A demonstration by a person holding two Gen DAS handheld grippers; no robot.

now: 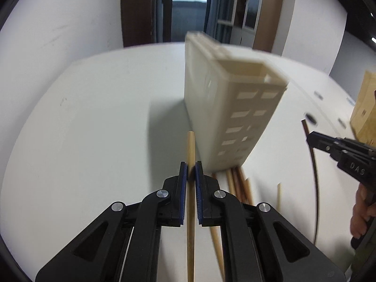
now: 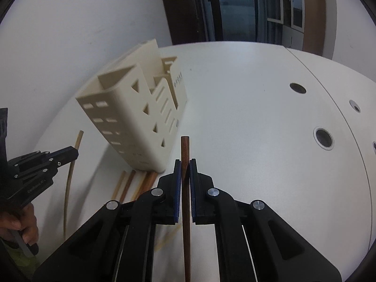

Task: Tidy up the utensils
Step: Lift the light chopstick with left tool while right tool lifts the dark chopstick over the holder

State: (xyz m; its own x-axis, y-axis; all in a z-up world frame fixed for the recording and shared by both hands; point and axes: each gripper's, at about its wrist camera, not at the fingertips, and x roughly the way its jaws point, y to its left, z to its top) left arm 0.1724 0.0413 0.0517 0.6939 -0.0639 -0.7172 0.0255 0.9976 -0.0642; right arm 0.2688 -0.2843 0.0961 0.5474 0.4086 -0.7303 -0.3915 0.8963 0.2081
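A cream slotted utensil holder stands on the white table; it also shows in the right wrist view. My left gripper is shut on a light wooden chopstick, its tip near the holder's base. My right gripper is shut on a dark brown chopstick. Several more chopsticks lie on the table at the holder's near end, also seen in the right wrist view. The right gripper shows at the right of the left wrist view, the left gripper at the left of the right.
A wooden block stands at the far right. Round holes and a seam mark the table's right part. A white wall runs behind the holder. A doorway is at the back.
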